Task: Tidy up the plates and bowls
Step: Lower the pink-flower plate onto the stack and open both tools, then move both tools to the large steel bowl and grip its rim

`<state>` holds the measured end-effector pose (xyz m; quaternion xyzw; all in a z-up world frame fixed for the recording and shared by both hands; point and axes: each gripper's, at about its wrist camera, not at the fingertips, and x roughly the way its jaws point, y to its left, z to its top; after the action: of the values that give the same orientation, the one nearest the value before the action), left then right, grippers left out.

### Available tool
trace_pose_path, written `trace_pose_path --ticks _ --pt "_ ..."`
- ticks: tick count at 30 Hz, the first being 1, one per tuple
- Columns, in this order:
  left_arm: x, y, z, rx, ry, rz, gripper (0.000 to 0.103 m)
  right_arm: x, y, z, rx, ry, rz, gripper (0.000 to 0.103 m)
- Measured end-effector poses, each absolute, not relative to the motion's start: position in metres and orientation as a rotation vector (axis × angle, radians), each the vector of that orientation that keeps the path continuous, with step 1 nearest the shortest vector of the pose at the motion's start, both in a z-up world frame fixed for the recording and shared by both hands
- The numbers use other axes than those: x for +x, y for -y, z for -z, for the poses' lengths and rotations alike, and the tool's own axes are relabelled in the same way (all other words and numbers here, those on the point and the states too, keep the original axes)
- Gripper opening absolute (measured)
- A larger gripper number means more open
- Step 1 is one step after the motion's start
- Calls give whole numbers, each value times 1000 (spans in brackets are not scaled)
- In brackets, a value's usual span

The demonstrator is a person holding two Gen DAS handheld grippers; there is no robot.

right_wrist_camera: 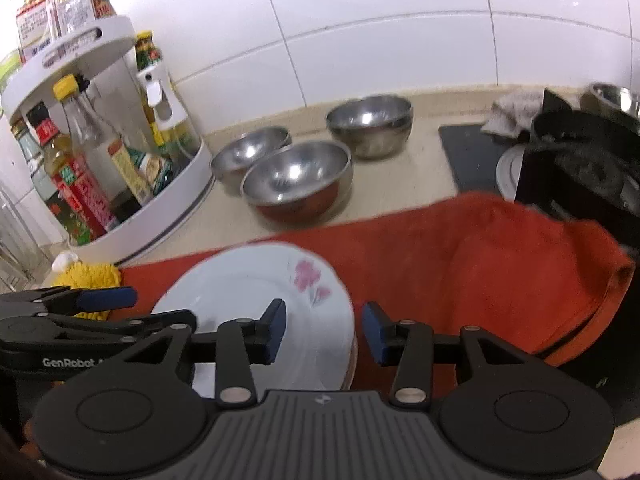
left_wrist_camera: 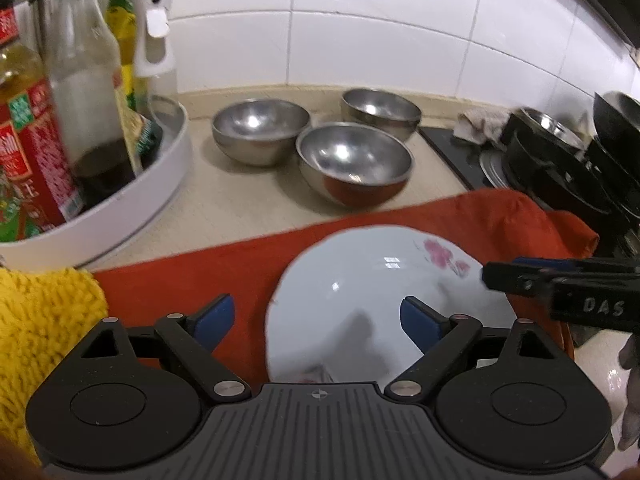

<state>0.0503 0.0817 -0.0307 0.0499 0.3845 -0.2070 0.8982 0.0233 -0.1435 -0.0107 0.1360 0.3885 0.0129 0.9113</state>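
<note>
A white floral plate (left_wrist_camera: 360,300) lies on an orange cloth (left_wrist_camera: 240,256) at lower centre of the left wrist view. The left gripper (left_wrist_camera: 316,320) hangs over the plate's left rim with jaws wide open; the right gripper (right_wrist_camera: 325,330) straddles its right rim, jaws apart, not pressing. Three steel bowls (left_wrist_camera: 354,160) sit on the counter (left_wrist_camera: 224,200) beyond.

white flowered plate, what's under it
The white flowered plate tops a stack of plates on the red cloth; only their edges show at its right. Their faces are covered.

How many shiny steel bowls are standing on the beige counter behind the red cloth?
3 positions: front bowl nearest the red cloth, left bowl near the white bottle rack, back bowl by the tiled wall. The back one may be two stacked.
</note>
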Motion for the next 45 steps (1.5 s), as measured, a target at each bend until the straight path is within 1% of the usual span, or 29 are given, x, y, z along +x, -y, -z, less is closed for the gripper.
trace_pose_path --ticks 9,14,22,23,27,29,31,33,35,38,41,45 --pt "83 -70 10 101 -741 366 93 56 159 -5 257 -776 -68 39" --pt "113 -56 3 81 -755 344 94 92 172 -9 265 -794 -108 40" --pt "160 -28 18 49 -799 306 92 165 187 3 297 -860 -188 40" --pt "166 -24 22 55 -804 295 90 173 189 6 295 -873 -194 40" --pt "185 -18 36 52 -863 277 73 199 193 24 296 -935 -222 38" --pt "192 -16 44 52 -894 268 68 207 191 32 294 -960 -249 33" --pt "196 -14 49 60 -914 274 63 212 190 40 297 -987 -272 31" --pt "200 -10 55 71 -936 289 50 216 191 46 304 -994 -288 23" --pt "201 -8 57 63 -953 311 50 219 195 50 338 -998 -306 19" --pt "199 -4 55 83 -952 318 50 222 196 49 352 -1009 -311 19" --pt "192 2 47 112 -925 344 50 216 201 46 348 -1013 -301 16" --pt "182 8 32 106 -903 382 52 204 210 33 377 -1002 -288 15"
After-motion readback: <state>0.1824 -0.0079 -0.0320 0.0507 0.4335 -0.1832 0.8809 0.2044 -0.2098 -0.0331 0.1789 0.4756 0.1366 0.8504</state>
